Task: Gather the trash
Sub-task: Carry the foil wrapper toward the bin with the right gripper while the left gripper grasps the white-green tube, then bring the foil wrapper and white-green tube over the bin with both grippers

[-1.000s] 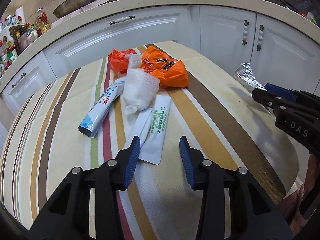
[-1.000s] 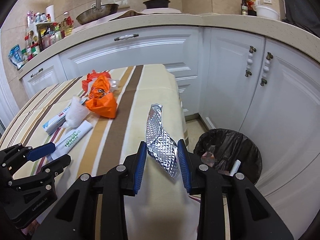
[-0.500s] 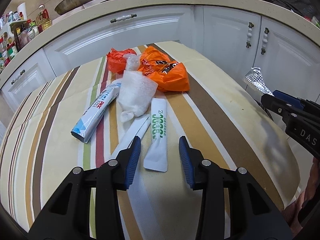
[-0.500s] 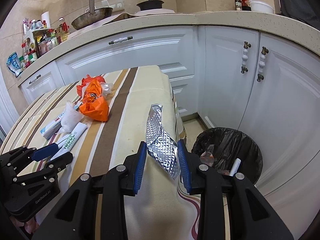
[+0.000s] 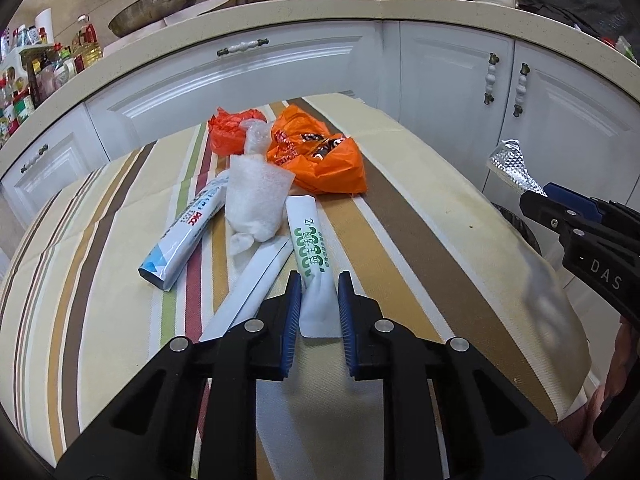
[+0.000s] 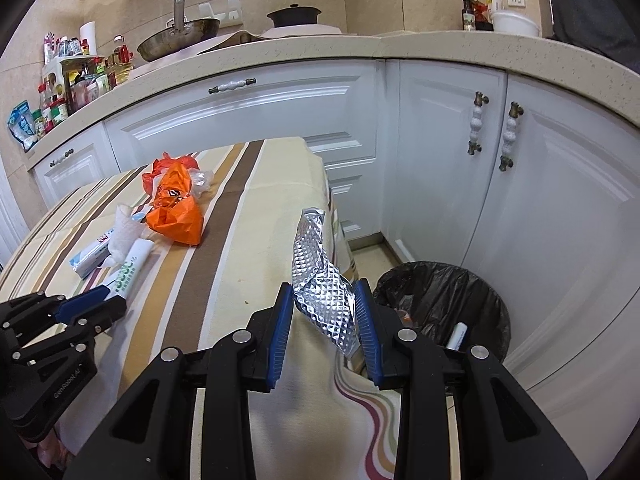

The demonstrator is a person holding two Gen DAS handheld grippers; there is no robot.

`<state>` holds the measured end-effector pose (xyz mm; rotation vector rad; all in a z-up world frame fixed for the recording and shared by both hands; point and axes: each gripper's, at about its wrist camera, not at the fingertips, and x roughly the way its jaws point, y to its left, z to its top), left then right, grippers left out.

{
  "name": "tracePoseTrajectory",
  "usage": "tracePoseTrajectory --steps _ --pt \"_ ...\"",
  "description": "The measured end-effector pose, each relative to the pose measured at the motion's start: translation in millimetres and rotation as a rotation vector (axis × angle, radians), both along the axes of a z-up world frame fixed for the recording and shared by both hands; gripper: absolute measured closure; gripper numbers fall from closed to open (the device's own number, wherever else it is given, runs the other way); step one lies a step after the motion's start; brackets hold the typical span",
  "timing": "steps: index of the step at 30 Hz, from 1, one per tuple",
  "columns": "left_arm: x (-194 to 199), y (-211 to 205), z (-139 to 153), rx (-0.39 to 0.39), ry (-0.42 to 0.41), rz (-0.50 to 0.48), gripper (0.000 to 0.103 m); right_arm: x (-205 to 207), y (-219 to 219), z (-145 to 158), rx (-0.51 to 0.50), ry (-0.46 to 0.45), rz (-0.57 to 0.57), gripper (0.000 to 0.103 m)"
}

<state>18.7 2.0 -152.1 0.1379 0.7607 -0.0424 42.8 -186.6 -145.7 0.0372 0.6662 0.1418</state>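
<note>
striped table [image 5: 420, 216], litter, held wrappers

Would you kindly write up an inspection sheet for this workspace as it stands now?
Surface: striped tablecloth, wrinkled.
Job's things: white green-print wrapper, blue-white tube box, white foam pouch, orange bags, silver foil packet; lined trash bin beside the table.
Clutter: nothing seen.
Grippers: left gripper has just been closing on the wrapper; right gripper holds the foil packet.
Cables: nothing seen.
Surroundings: white cabinets, wok.
</note>
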Motion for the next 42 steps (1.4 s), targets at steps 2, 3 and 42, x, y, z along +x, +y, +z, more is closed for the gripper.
tracePoseTrajectory --steps 2,3,42 --pt "-3 -3 4 0.01 -0.018 -0.01 0.084 -3 -2 2 -0.013 -0.015 -0.009 0.07" --pt "-5 -5 7 0.015 -0.029 -0.014 0.084 -4 -3 4 -0.023 -0.023 -0.014 0.07" --pt "147 -236 -2 -0.064 0.045 -0.225 0.084 66 -176 -22 -0.109 -0.063 -0.382 0.07"
